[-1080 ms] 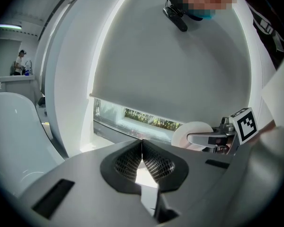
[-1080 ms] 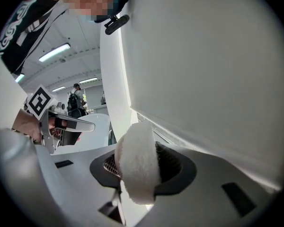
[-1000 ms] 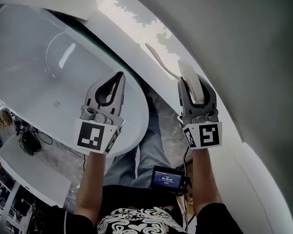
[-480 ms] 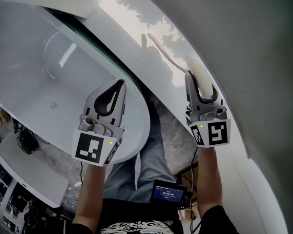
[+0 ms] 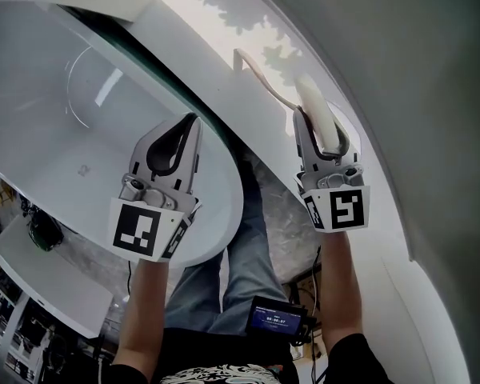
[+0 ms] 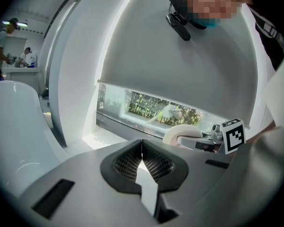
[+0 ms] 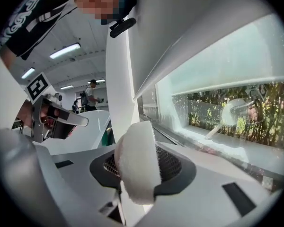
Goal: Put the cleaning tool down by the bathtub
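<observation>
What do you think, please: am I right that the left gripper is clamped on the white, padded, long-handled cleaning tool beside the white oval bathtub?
Not quite: the right gripper, not the left gripper, is clamped on the white, padded, long-handled cleaning tool beside the white oval bathtub. The right gripper view shows its pad between those jaws.

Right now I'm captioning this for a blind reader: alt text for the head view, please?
The right gripper, jaws closed on the pale pad of a long-handled cleaning tool, holds it over the white ledge beside the bathtub. The left gripper, shut and empty, hovers over the tub's rim.
</observation>
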A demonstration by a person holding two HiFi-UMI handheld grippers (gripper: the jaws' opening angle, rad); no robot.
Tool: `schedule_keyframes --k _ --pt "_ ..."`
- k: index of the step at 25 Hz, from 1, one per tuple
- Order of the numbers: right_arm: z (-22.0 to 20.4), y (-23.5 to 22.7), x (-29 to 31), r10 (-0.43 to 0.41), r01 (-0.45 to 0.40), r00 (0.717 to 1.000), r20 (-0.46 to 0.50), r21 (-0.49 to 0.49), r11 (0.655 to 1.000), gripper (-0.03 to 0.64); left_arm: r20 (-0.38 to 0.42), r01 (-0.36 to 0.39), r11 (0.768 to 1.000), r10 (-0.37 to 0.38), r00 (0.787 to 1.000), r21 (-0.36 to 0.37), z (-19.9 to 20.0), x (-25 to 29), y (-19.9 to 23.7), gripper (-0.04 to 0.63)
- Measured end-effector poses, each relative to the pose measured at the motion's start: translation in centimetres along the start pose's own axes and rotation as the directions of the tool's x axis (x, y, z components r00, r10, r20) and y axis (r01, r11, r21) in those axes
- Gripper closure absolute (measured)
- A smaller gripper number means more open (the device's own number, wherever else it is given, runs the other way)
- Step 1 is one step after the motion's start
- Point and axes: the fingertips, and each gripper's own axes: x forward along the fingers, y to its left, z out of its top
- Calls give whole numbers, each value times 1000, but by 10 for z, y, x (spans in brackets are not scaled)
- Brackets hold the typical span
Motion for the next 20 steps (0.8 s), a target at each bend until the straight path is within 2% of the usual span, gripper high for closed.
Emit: schedule_keyframes --k 7,13,17,20 --pt "-26 -14 -5 -15 14 1000 9 76 997 453 -35 16 1000 -16 999 -2 -21 0 -8 578" --pt "-43 -10 -12 -3 4 999 -33 46 999 453 -55 34 999 -35 998 -5 -30 1 -11 578" --pt "-62 -14 -16 -9 12 998 -69 40 999 453 -52 20 1000 -19 998 16 -35 13 -7 578" --pt "-79 -15 -21 -9 14 995 -104 42 999 453 -103 27 999 -25 994 18 -56 21 -5 578"
